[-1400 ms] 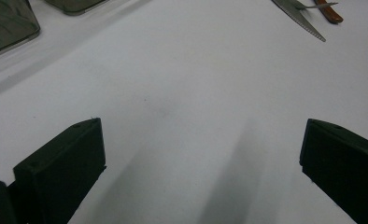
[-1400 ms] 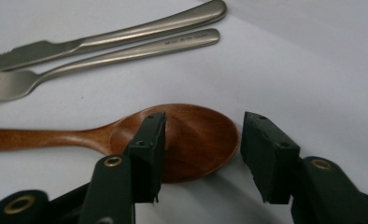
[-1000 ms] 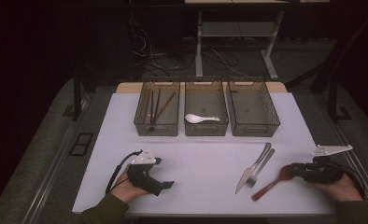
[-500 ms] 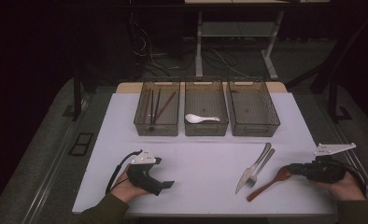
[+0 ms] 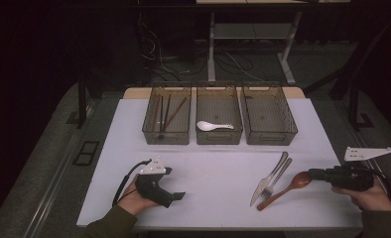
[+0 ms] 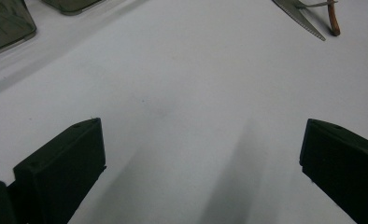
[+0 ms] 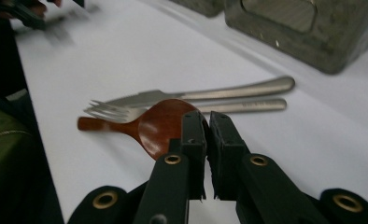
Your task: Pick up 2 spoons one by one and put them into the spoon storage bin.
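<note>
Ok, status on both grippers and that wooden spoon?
Right gripper shut on wooden spoon bowl rim. Left gripper open, nothing between jaws. Fork and knife lie against the spoon.

right gripper (image 5: 313, 173) gripping wooden spoon (image 5: 283, 189), three bins (image 5: 219, 133)

The left hand (image 5: 134, 197) comes in from the bottom edge in an olive sleeve and grips the black left gripper (image 5: 176, 196) low over the table, its nose pointing right. In the left gripper view its 2 black jaws stand far apart with nothing between them. The right hand (image 5: 369, 196) holds the black right gripper (image 5: 313, 173) level, pointing left, the grey three-cornered plate standing above it. Its 2 jaws have just been closing and now stand nearly together, pinching the rim of a brown wooden spoon (image 7: 161, 122) at its bowl.
</note>
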